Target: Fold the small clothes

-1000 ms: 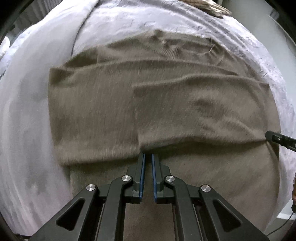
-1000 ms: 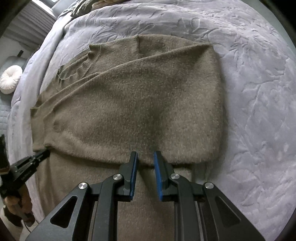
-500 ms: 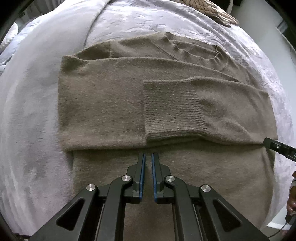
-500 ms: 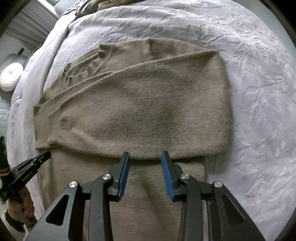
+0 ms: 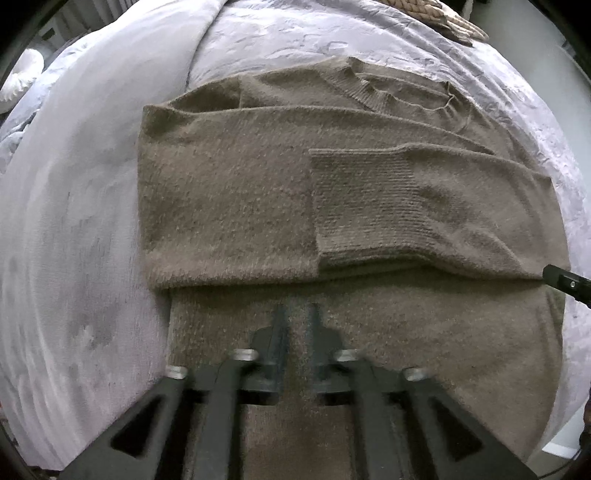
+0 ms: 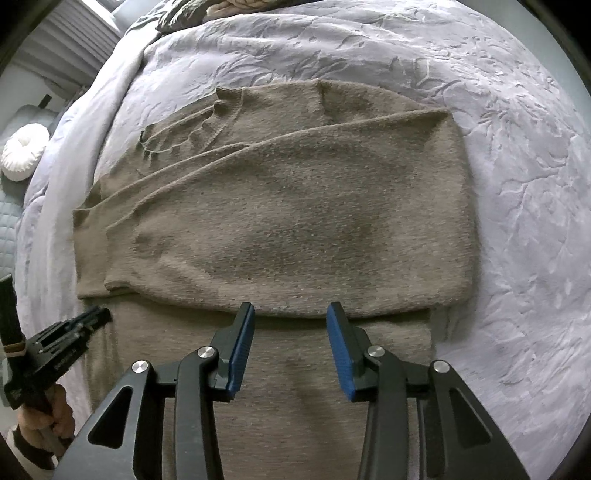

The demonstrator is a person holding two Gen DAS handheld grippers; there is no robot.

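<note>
A brown knit sweater [image 5: 229, 206] lies flat on the lilac bedspread [image 5: 74, 229], both sleeves folded across its chest, the ribbed cuff [image 5: 362, 206] on top. It also fills the right wrist view [image 6: 288, 221]. My left gripper [image 5: 297, 317] hovers over the sweater's lower body, blurred, its jaws a narrow gap apart and holding nothing. My right gripper [image 6: 290, 314] is open and empty just below the folded sleeve's edge. The right gripper's tip [image 5: 565, 282] shows at the sweater's right side; the left gripper [image 6: 62, 350] shows at its left side.
A white round cushion [image 6: 24, 157] lies off the bed's far left. A woven beige throw [image 5: 443, 18] lies at the bed's far end. The embossed bedspread [image 6: 517, 184] spreads wide on the right of the sweater.
Both grippers pulled back from the folded sleeves toward the hem. The right gripper opened wide. The left gripper's jaws parted slightly.
</note>
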